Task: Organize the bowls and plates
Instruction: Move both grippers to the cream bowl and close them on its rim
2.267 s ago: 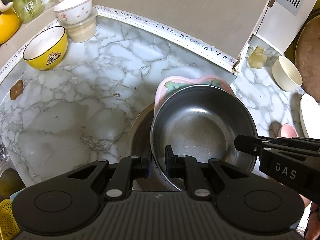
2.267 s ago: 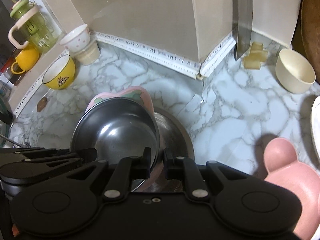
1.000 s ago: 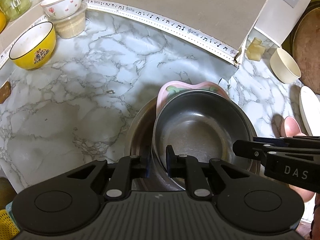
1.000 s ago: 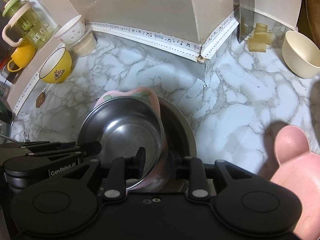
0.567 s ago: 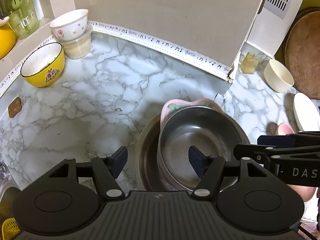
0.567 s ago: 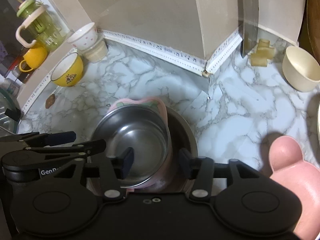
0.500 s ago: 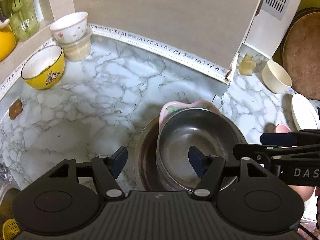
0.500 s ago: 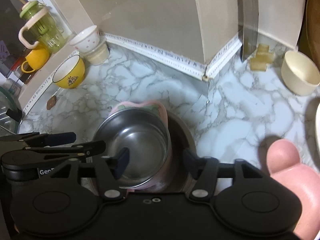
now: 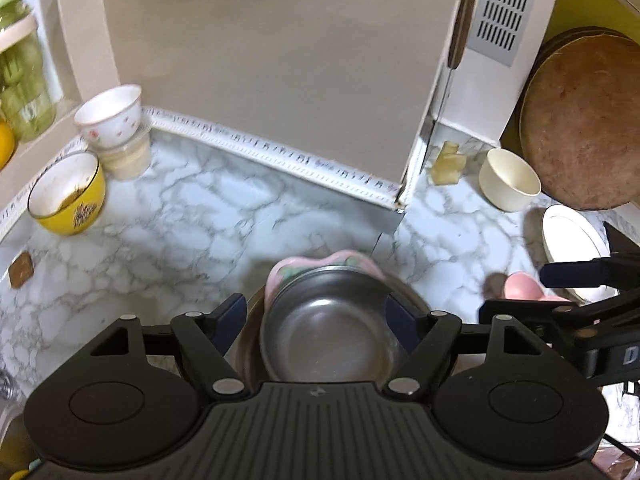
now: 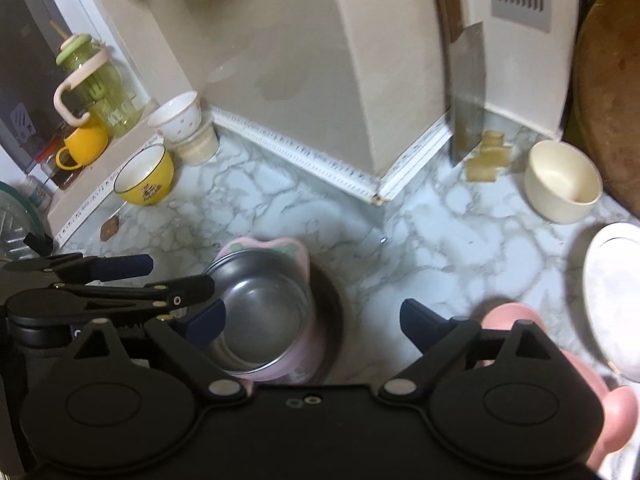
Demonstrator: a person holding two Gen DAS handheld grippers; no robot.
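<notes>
A steel bowl (image 9: pixel 328 328) (image 10: pixel 260 320) sits in a pink flower-shaped dish (image 9: pixel 344 261) (image 10: pixel 276 246), which rests on a larger steel plate (image 10: pixel 332 312) on the marble counter. My left gripper (image 9: pixel 320 320) is open above the stack, one finger on each side, not touching. My right gripper (image 10: pixel 312 320) is open, raised to the right of the stack. A pink bear-shaped plate (image 10: pixel 600 380) (image 9: pixel 520 286) and a white plate (image 10: pixel 612 300) (image 9: pixel 572 240) lie at the right. A cream bowl (image 10: pixel 564 180) (image 9: pixel 510 180) stands behind them.
A yellow bowl (image 9: pixel 66 194) (image 10: pixel 144 180) and a white floral bowl stacked on a plastic cup (image 9: pixel 112 120) (image 10: pixel 176 116) stand at the back left. A round wooden board (image 9: pixel 584 120) leans at the right. A cleaver (image 10: pixel 466 92) hangs on the wall corner.
Both grippers let go of the steel bowl's rim, opened wide and lifted back. The bowl stays nested in the pink dish on the steel plate.
</notes>
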